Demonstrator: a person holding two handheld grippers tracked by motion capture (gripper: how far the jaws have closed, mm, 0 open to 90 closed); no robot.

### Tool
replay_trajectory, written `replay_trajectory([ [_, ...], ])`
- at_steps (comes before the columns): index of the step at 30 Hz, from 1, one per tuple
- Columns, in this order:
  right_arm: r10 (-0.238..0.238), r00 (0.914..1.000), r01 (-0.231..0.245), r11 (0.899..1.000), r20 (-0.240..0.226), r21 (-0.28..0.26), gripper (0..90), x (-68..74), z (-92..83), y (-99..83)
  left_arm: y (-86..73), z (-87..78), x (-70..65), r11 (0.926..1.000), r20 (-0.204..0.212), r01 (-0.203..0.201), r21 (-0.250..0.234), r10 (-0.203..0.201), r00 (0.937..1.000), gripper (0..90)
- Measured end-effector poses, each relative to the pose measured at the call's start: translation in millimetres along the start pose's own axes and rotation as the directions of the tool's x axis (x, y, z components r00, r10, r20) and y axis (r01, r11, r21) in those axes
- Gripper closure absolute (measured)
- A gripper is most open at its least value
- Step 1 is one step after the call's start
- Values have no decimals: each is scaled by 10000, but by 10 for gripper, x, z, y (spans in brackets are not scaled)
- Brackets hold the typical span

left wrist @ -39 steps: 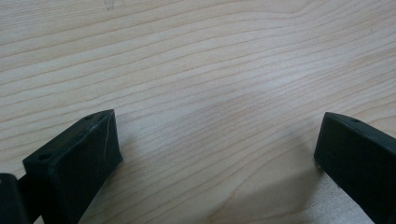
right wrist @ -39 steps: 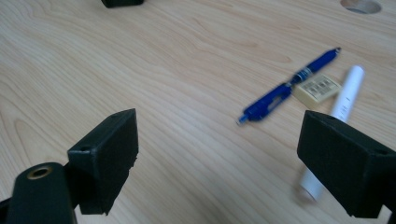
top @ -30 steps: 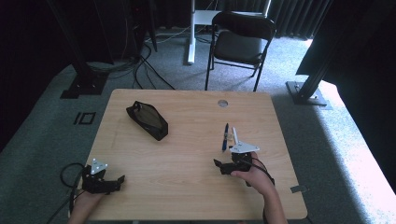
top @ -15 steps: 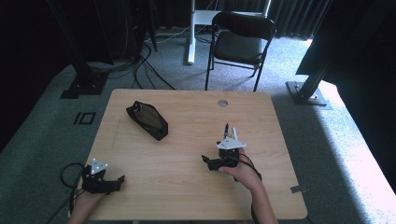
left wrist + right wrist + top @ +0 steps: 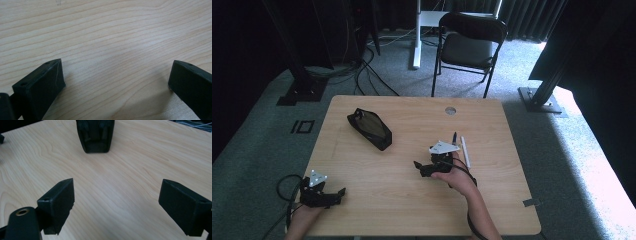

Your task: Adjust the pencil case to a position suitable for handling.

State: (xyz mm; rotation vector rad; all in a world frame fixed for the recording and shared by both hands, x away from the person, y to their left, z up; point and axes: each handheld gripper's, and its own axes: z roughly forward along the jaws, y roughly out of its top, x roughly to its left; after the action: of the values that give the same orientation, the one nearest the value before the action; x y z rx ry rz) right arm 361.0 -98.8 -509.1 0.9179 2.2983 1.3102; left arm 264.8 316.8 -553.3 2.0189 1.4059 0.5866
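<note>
A black zipped pouch (image 5: 369, 128) lies on the wooden table (image 5: 412, 200), left of its middle; the right gripper view has its near end (image 5: 95, 135) at the top. A dark pen (image 5: 455, 137) and a white pen (image 5: 465, 152) lie side by side, right of centre. My right gripper (image 5: 419, 167) sits just left of the pens and points left toward the pouch, jaws wide open over bare wood (image 5: 116, 195). By the front left corner, my left gripper (image 5: 338, 193) rests low, open too, with nothing between its jaws (image 5: 116, 72).
A round cable hole (image 5: 450, 110) sits near the table's far edge. A black folding chair (image 5: 469, 45) stands behind the table, with cables (image 5: 362, 65) on the floor at the back left. Bare wood lies between the two grippers.
My right gripper has swung left, away from the pens, and now faces the pouch. The left gripper has stayed where it was.
</note>
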Motion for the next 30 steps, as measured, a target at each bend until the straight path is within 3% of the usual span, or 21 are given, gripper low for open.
replay_trajectory([
  [3, -218, 9998, 218, 9998, 10, -2, 132, 62, 98, 66, 0, 0, 0, 10000, 1, 0, -2, 0, 10000, 6],
  [30, -367, 9977, 352, 9990, -561, -276, 132, 347, 630, 385, 0, 0, 0, 10000, 0, 0, -2, 0, 10000, 5],
])
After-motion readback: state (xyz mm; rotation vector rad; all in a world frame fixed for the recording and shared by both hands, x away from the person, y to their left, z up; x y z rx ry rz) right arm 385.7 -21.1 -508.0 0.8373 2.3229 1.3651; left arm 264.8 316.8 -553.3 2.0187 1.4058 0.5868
